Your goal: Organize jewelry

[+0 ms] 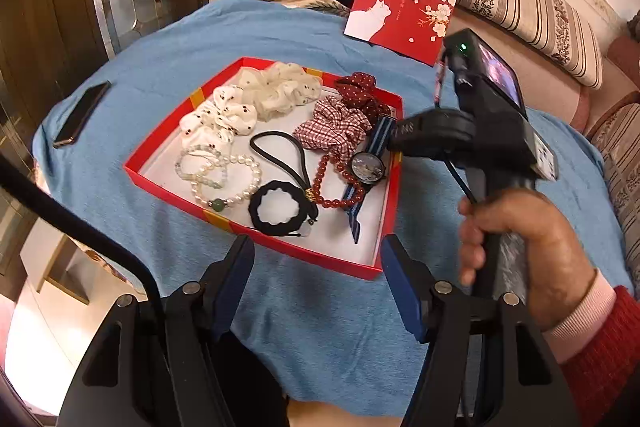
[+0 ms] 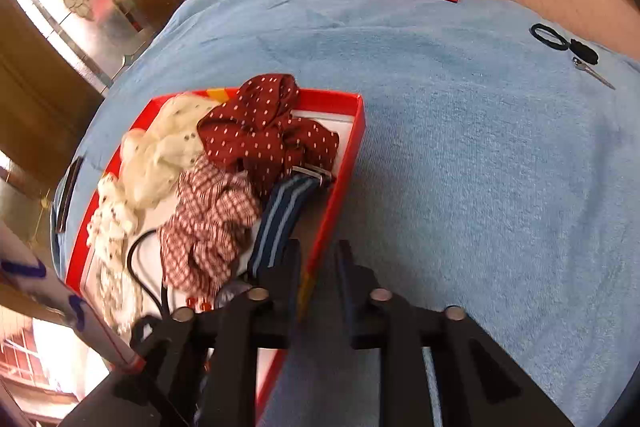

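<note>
A red box tray [image 1: 160, 143] lies on a blue towel. In it are cream scrunchies [image 1: 276, 93], a checked scrunchie [image 1: 332, 127], a dark red dotted scrunchie [image 1: 358, 93], pearl bracelets [image 1: 224, 179], a red bead bracelet [image 1: 332, 183], black hair ties [image 1: 276, 207] and a watch [image 1: 368, 167] on a striped strap. My left gripper [image 1: 318, 259] is open, just short of the tray's near rim. My right gripper [image 2: 318, 263] is narrowly open, its fingers straddling the tray's right wall [image 2: 340, 187], next to the striped strap [image 2: 280, 219]. It also shows in the left wrist view [image 1: 394, 137].
The red box lid [image 1: 402, 7] with a white cat lies at the far edge of the towel. A phone [image 1: 82, 115] lies left of the tray. A black hair tie [image 2: 550, 37] and a metal clip [image 2: 594, 73] lie far right on the towel [image 2: 480, 167]. Striped cushions stand behind.
</note>
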A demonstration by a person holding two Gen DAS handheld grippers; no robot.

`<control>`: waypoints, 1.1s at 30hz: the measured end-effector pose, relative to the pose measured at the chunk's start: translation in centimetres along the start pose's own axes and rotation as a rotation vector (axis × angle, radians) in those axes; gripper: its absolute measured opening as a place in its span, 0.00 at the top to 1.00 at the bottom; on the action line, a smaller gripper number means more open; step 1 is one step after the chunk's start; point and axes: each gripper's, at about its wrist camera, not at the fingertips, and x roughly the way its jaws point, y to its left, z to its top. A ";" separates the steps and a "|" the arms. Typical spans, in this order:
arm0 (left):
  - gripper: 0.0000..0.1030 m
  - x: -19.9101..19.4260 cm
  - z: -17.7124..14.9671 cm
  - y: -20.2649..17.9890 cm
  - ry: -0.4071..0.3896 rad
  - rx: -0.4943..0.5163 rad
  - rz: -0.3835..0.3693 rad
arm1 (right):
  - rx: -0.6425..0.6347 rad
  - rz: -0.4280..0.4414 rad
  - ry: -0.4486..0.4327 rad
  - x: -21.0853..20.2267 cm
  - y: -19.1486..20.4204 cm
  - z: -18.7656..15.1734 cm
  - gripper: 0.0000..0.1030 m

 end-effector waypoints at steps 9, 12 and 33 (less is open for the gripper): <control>0.37 0.6 0.3 1.1 0.012 -0.013 -0.017 | 0.041 -0.108 -0.048 -1.9 -1.1 -1.1 0.94; 0.37 0.7 0.3 1.0 0.009 -0.013 -0.015 | 0.056 -0.142 -0.054 -2.4 -2.4 -1.0 0.94; 0.08 -7.7 0.3 -1.3 -0.343 0.082 0.175 | -0.058 -0.178 -0.269 -15.8 -4.7 -10.7 0.52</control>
